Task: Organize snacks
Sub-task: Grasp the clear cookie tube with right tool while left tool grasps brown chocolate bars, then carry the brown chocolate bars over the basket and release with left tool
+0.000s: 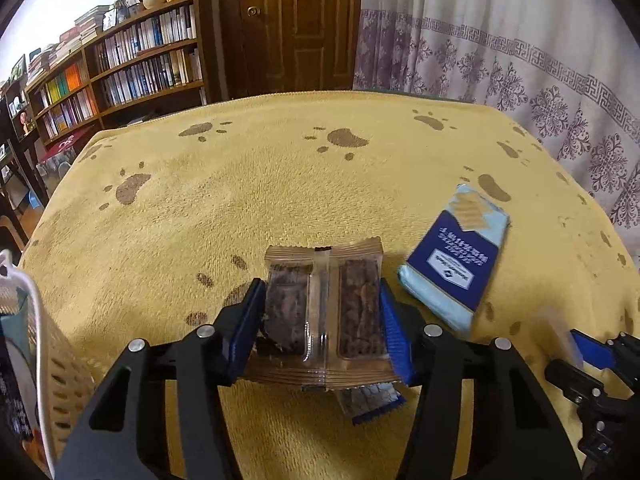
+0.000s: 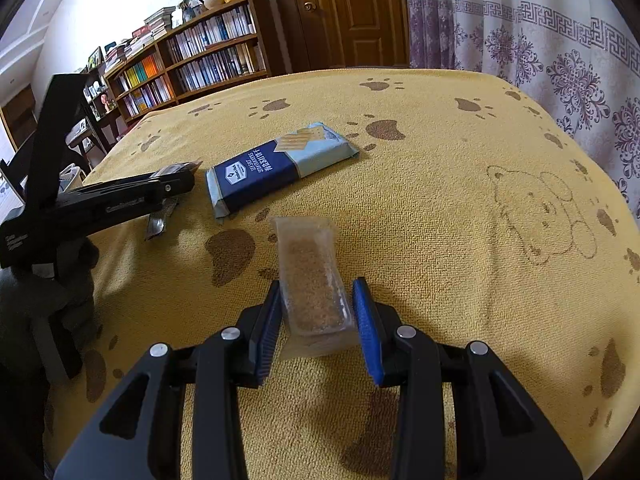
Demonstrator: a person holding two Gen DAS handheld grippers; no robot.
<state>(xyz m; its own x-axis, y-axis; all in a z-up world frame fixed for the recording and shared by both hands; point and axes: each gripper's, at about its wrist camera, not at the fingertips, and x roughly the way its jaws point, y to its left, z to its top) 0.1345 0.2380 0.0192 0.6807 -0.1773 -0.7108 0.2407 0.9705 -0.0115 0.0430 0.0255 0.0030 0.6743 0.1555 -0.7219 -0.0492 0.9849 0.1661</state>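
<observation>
Yellow towel point(image 1: 280, 184); basket point(image 1: 52, 340) left-view only

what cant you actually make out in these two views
- Left wrist view: a second packet lies under the brown snack pack held by the left gripper; only a corner shows.
- Left wrist view: the basket is cut off by the left edge, its contents mostly hidden.
- Left wrist view: the right gripper and its packet are blurred.
- Right wrist view: small print on the blue cracker pack is too small to read.
</observation>
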